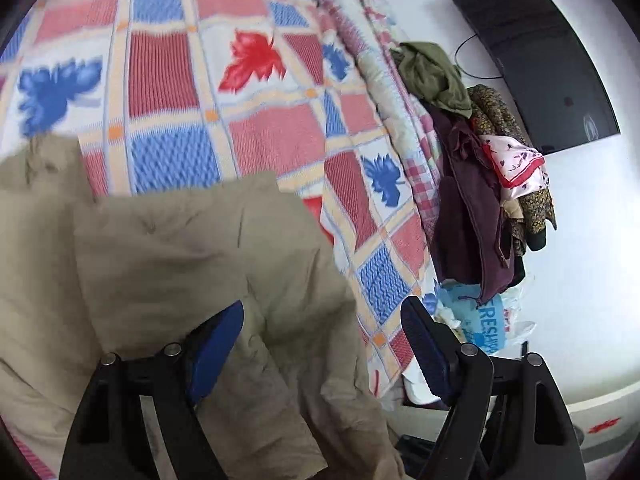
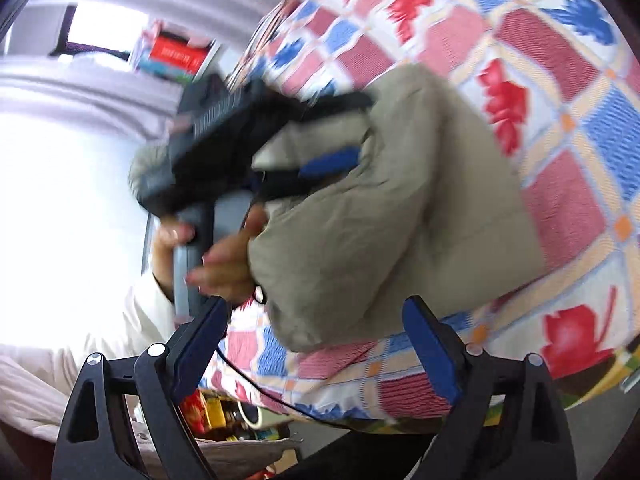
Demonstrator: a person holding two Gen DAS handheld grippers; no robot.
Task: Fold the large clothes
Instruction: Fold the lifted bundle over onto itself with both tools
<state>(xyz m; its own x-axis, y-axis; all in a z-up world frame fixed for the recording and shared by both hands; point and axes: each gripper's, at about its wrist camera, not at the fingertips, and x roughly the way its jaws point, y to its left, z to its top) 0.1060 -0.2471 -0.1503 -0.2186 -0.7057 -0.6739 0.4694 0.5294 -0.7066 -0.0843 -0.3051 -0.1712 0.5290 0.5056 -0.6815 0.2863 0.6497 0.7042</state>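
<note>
Beside the bed, a blue bag reads "FRESH", while both grippers' jaws gape empty over the khaki garment, left gripper and right gripper.

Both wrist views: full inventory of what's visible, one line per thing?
Beige garment: 1, khaki, lying rumpled on the bedspread, partly folded.
Bedspread: 1, red, blue and white checks with leaf prints, covering the bed.
Clothes pile: 1 heap, olive, maroon, floral and pink pieces, at the bed's far edge.
Dark panel: 1, black, against the white wall.
Plastic bag: 1, blue and white, below the pile.
Boxes: a few, red and teal, blurred, in the background.
Clutter: several small items, red and yellow, below the bed edge.
Hand: 1, holding the left gripper's grey handle, white sleeve.
Left gripper: black with blue pads, open above the garment.
Right gripper: same build, open, nothing between the pads.
</note>
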